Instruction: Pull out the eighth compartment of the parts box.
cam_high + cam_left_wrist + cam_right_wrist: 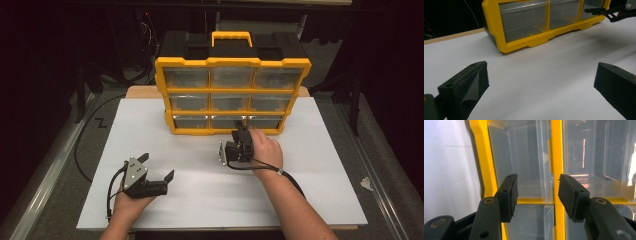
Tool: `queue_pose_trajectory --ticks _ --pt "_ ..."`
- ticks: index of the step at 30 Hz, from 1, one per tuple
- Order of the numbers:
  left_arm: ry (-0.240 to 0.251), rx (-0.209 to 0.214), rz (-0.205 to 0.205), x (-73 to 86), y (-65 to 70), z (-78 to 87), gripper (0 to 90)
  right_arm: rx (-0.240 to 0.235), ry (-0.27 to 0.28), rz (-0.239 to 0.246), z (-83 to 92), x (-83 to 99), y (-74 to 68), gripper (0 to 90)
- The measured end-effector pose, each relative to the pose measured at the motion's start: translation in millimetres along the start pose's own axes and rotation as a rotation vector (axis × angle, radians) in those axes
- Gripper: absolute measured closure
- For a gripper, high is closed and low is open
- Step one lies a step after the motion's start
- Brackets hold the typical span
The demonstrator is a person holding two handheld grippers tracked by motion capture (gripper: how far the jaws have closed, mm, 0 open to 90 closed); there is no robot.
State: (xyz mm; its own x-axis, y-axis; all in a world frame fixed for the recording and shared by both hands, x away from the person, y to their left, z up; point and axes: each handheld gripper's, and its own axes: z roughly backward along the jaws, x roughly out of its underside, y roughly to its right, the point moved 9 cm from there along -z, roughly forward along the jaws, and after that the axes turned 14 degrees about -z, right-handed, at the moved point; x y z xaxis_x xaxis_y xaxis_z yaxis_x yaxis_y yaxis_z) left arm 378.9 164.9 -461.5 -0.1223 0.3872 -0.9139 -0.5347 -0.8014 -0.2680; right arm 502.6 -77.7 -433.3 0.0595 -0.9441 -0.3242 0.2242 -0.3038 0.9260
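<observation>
Drawer organizer (232,95) stands on the white table (150,130), directly ahead of the right gripper (243,131), whose jaws point into its bottom row. Right gripper view: the jaws are partly open, straddling the yellow divider (556,170) between two clear drawers, nothing gripped. Left gripper (159,168) is well back from the organizer, jaws wide, empty.

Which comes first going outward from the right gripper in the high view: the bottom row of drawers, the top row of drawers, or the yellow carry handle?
From the right gripper, in the high view:
1. Bottom row of drawers, right at the jaw tips, low on the organizer's front.
2. Top row of drawers, higher on the front.
3. Yellow carry handle, on the organizer's top, toward the back.
</observation>
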Motion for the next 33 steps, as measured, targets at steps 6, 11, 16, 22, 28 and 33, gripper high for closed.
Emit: queue_pose_trajectory --ticks 6,11,16,22,28,33 --pt "0.001 0.000 0.000 -0.2 0.1 0.2 0.5 0.014 0.012 0.021 -11.7 -7.7 3.4 60.5" --pt "0.002 -0.001 0.003 0.0 -0.5 0.0 0.6 0.015 0.014 0.035 -17.5 -11.6 3.3 63.0" --pt "0.001 -0.001 0.003 0.2 -1.0 0.2 0.5 0.013 0.015 0.040 -22.6 -15.7 2.2 65.6" --pt "0.002 -0.002 0.007 0.1 -1.2 0.0 0.6 0.008 -0.002 0.045 -26.1 -14.7 -0.3 67.9" --pt "-0.003 0.001 0.006 0.7 -1.0 0.1 0.6 0.009 -0.009 0.045 -28.0 -13.5 1.2 69.1" --pt "-0.002 0.002 0.008 0.8 -0.9 -0.2 0.6 0.012 -0.002 0.049 -28.9 -15.2 0.5 69.6"
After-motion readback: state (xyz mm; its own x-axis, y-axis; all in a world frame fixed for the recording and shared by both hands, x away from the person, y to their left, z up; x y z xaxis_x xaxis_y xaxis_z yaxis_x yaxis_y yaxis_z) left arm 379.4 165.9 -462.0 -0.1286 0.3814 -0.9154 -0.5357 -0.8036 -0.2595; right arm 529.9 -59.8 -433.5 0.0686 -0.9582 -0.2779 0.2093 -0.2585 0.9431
